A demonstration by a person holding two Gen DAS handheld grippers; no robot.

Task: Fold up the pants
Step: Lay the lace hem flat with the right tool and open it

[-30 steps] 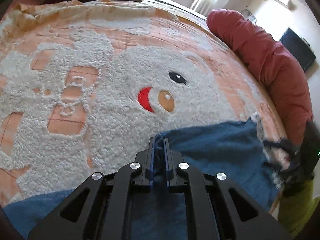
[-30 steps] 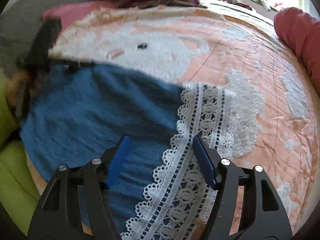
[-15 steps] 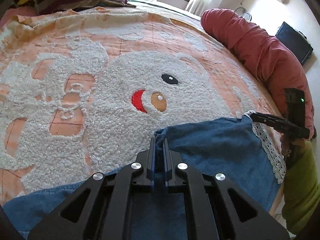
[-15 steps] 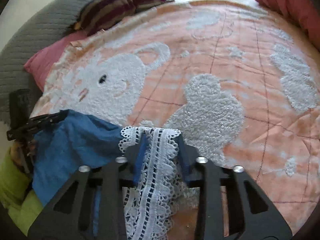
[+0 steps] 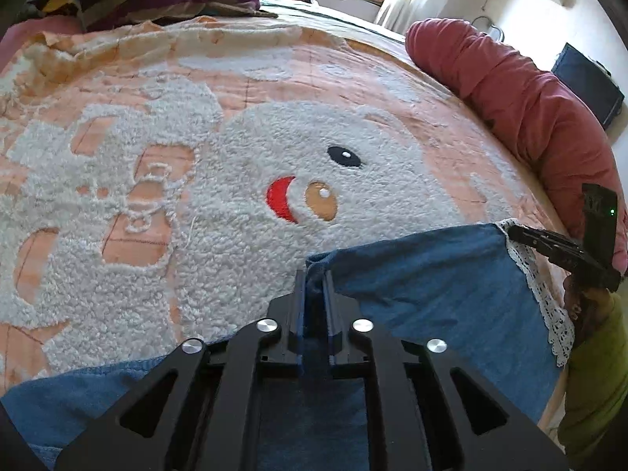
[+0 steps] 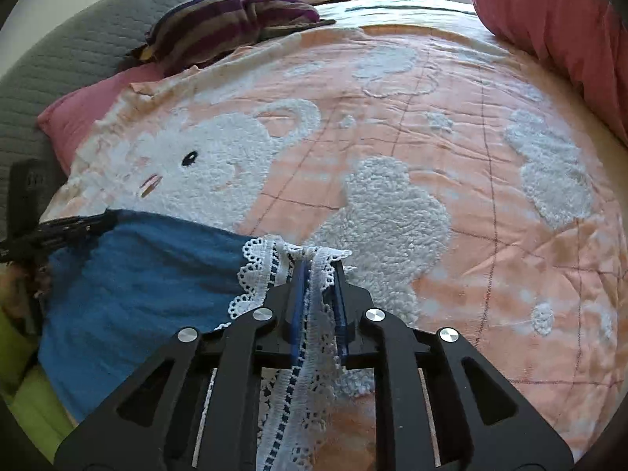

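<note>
Blue pants with a white lace hem lie at the near edge of a peach blanket. My left gripper has a fold of the blue cloth pinched between its pads, and its jaws are opening slightly. My right gripper grips the bunched lace hem, its jaws also easing open with the lace still pressed between them. The pants' top edge stretches between the two. The right gripper shows at the lace corner in the left wrist view, and the left gripper appears at the far left in the right wrist view.
The peach blanket carries fluffy white animal shapes. A long red bolster runs along its right side. A striped cloth and a pink pillow sit at the back by a grey padded headboard. A green sleeve is at the right.
The right gripper went from wide open over the lace to closed on it, and has gathered it up. The left gripper has kept its hold on the blue cloth in much the same place.
</note>
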